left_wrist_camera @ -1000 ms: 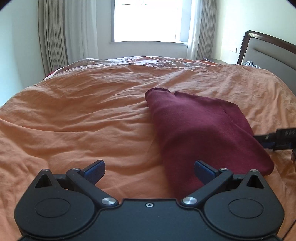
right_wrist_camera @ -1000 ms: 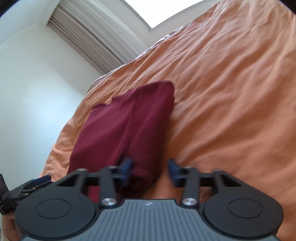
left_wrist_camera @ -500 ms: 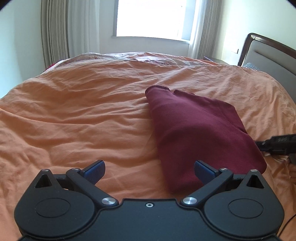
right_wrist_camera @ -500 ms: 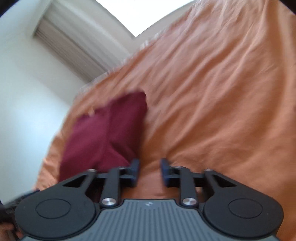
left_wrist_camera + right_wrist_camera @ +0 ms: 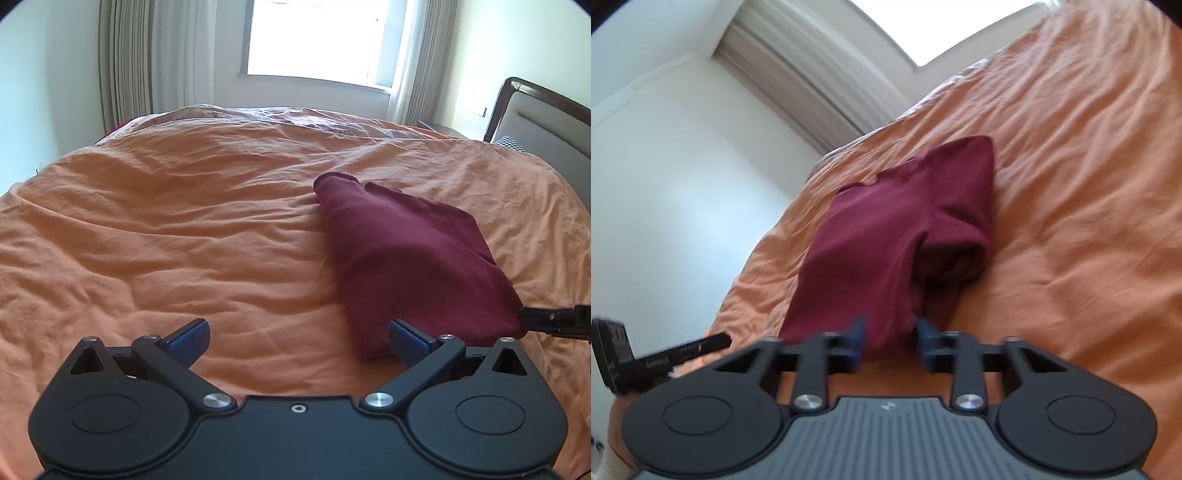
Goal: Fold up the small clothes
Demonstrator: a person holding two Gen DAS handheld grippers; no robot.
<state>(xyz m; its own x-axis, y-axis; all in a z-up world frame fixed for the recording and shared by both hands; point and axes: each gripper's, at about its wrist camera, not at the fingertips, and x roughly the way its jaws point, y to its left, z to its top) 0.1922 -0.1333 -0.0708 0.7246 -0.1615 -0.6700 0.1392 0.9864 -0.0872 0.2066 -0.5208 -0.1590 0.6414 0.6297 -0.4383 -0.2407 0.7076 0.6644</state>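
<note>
Pulling back from the bed's near edge over the last second, the left tool [image 5: 297, 341] now shows more of the orange duvet [image 5: 166, 240] in front of it and holds its blue fingers wide apart with nothing between them, the right-hand finger just beside the near corner of the maroon garment [image 5: 413, 258]. The right tool [image 5: 891, 341] has swung: half a second ago the garment sat off to its left, whereas now its near end lies right in line with the fingers, which stand a little apart with cloth between or just beyond them; whether they actually pinch it I cannot tell, as this view is blurred by motion. My reading is that one fold is done and the right tool is lining up on the near end for another fold or a final tidy. The maroon garment [image 5: 886, 236] lies on the duvet, right of centre in the left view, as a long, roughly rectangular bundle running away from the cameras. Its top face is fairly smooth, one long side is a rounded fold, and the near end gapes, showing loose layers inside.
</note>
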